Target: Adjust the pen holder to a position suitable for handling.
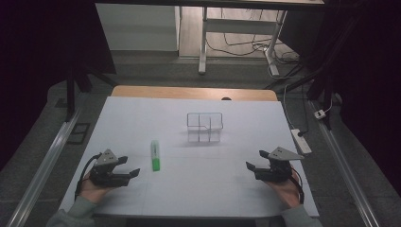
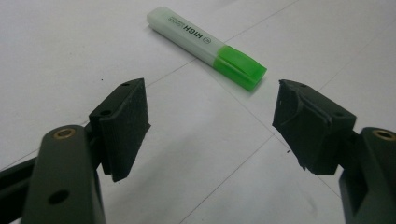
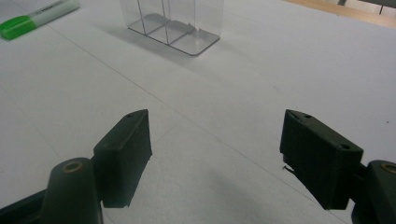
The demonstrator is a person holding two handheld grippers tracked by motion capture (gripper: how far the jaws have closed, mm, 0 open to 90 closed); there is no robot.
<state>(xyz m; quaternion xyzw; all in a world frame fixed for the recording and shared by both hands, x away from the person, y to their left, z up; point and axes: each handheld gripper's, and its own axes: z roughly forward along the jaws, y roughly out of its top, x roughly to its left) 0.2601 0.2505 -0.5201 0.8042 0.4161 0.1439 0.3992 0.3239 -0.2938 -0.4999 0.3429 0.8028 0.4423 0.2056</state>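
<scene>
A green highlighter (image 1: pixel 155 155) lies flat on the white table cover, its green cap toward the near edge. In the left gripper view the highlighter (image 2: pixel 205 46) lies just beyond the open jaws. My left gripper (image 1: pixel 128 166) rests at the near left, open and empty, a short way left of the pen. A clear plastic organiser with several compartments (image 1: pixel 204 126) stands upright at the table's middle. My right gripper (image 1: pixel 255 160) sits at the near right, open and empty. In the right gripper view the organiser (image 3: pixel 173 23) and the highlighter (image 3: pixel 37 16) lie far ahead.
The white cover (image 1: pixel 142 118) spreads over a wooden table whose far edge (image 1: pixel 189 92) shows. A power strip (image 1: pixel 301 141) and cables lie on the floor at the right. A desk frame (image 1: pixel 236 28) stands beyond the table.
</scene>
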